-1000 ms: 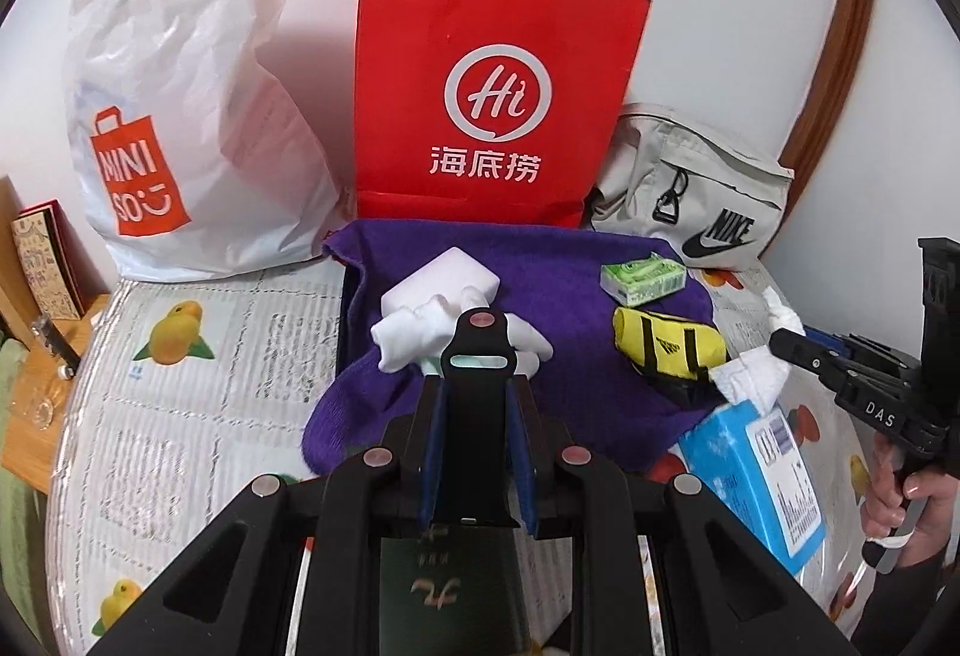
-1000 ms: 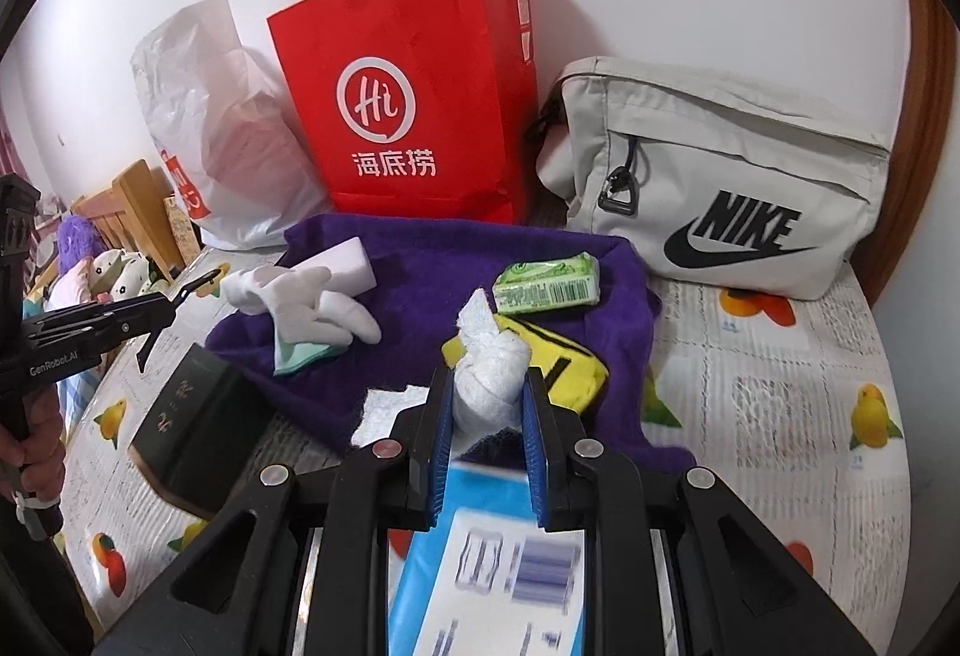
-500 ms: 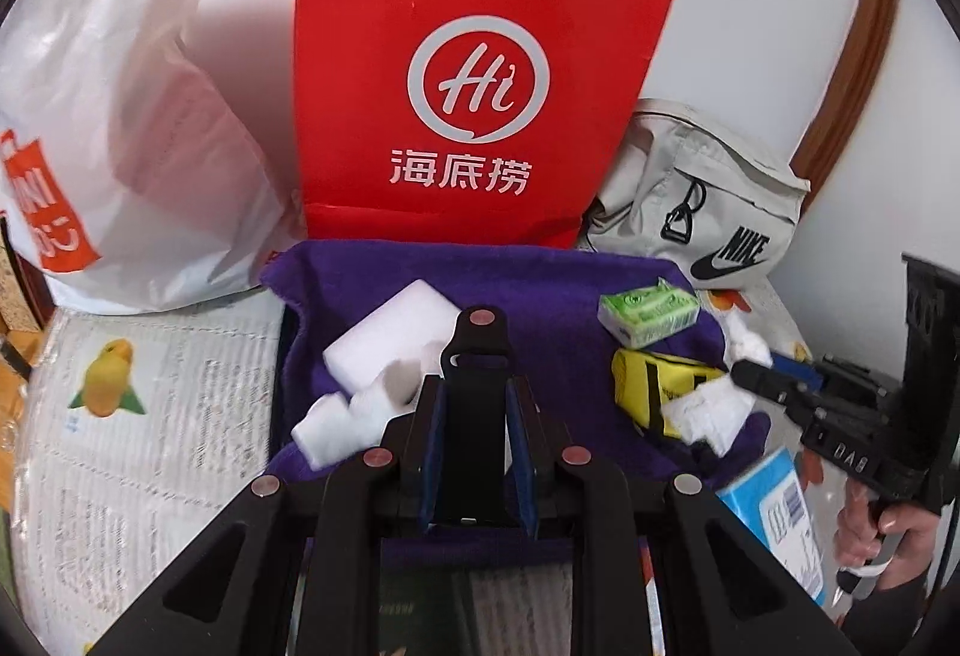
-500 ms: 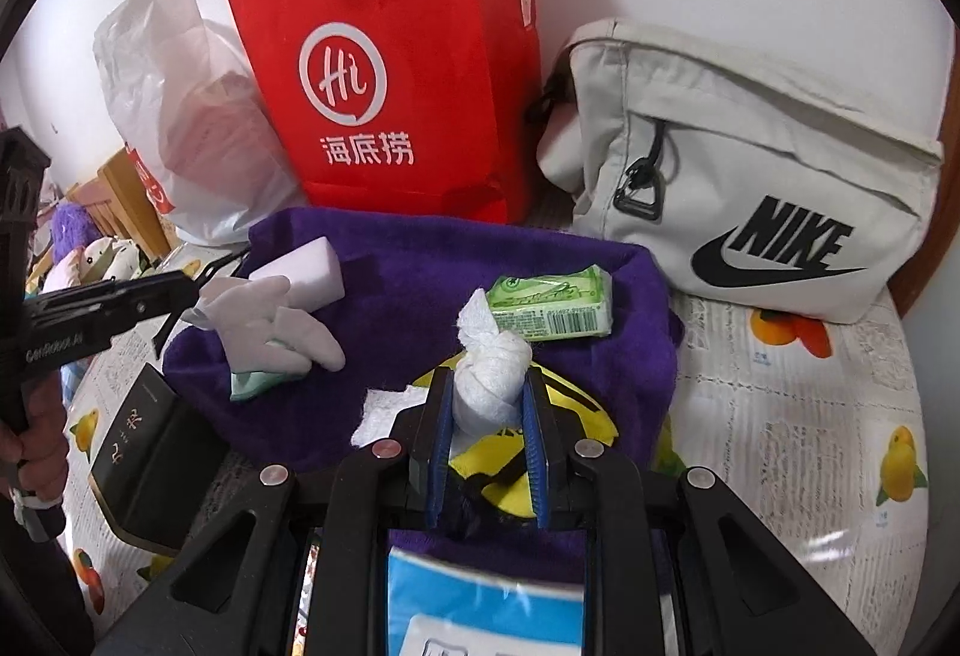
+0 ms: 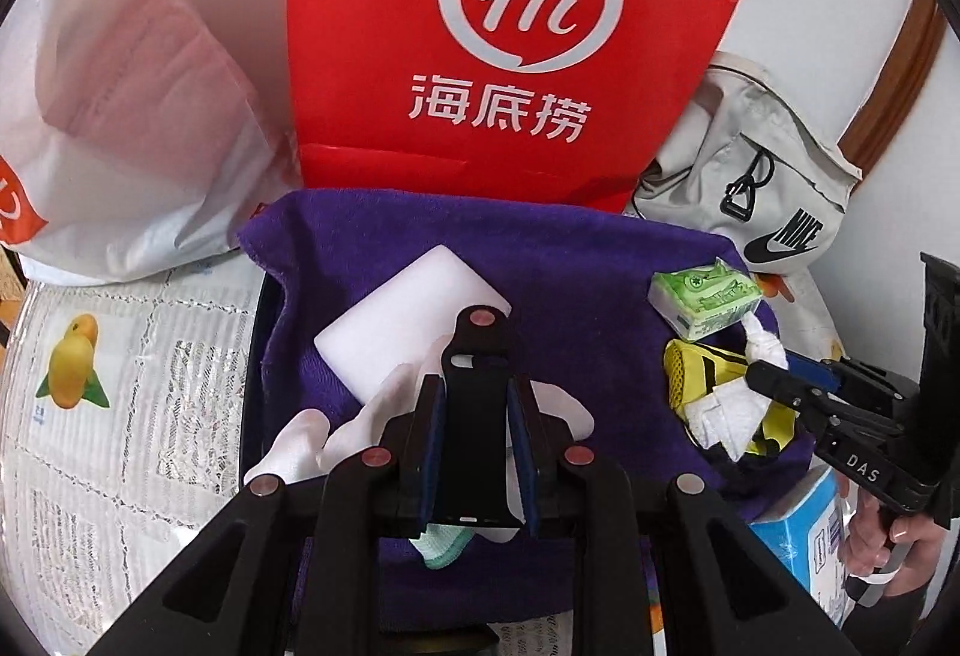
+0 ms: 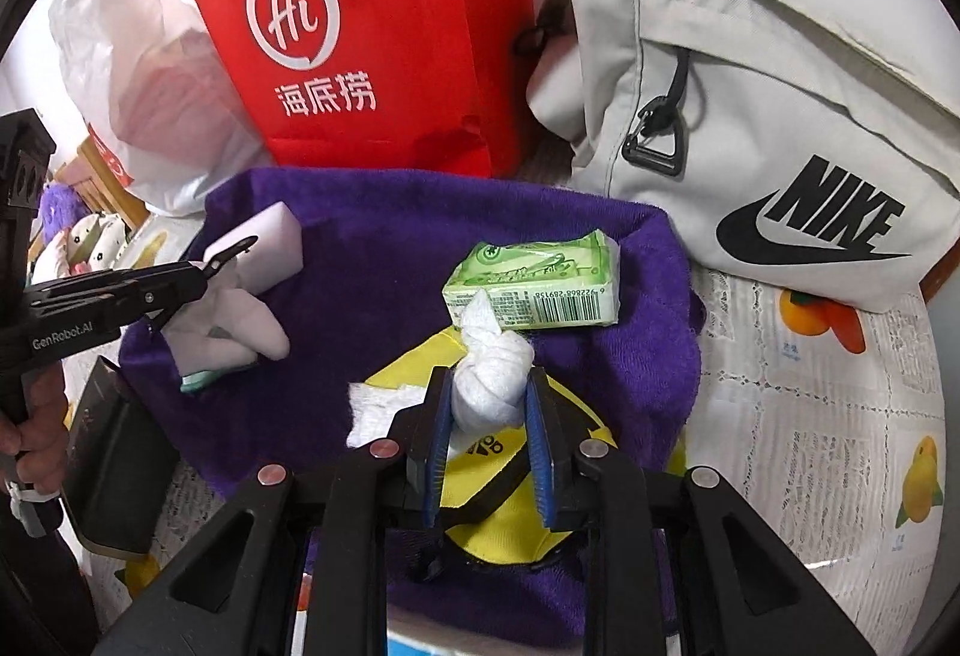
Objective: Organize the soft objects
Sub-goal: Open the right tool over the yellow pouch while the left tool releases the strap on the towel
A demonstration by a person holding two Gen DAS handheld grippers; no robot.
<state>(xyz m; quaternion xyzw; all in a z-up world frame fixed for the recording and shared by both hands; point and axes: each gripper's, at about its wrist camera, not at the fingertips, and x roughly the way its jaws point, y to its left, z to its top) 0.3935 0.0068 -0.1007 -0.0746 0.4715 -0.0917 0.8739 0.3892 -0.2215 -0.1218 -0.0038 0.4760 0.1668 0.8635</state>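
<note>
Fingers of the left gripper (image 5: 477,410) hide most of what they pinch: a black clip stands upright between the narrow pads, and white gloves (image 5: 312,434) with a mint cuff spill out below them onto the purple towel (image 5: 372,236). Whether the pads press the gloves themselves is hard to tell. Right gripper (image 6: 487,416), tilted steeply down over the towel's near edge, clamps a knotted white cloth (image 6: 492,386); its jaws have just been opening a little, with the knot between them. The cloth's long axis runs away from the camera, its loose tip pointing at the green tissue pack (image 6: 540,284) just beyond, on the towel. A yellow pouch (image 6: 498,482) lies under the knot, largely covered. A white sponge block (image 5: 408,326) rests on the towel's left part, beside the gloves. A red paper bag (image 5: 510,44) stands behind the towel.
</note>
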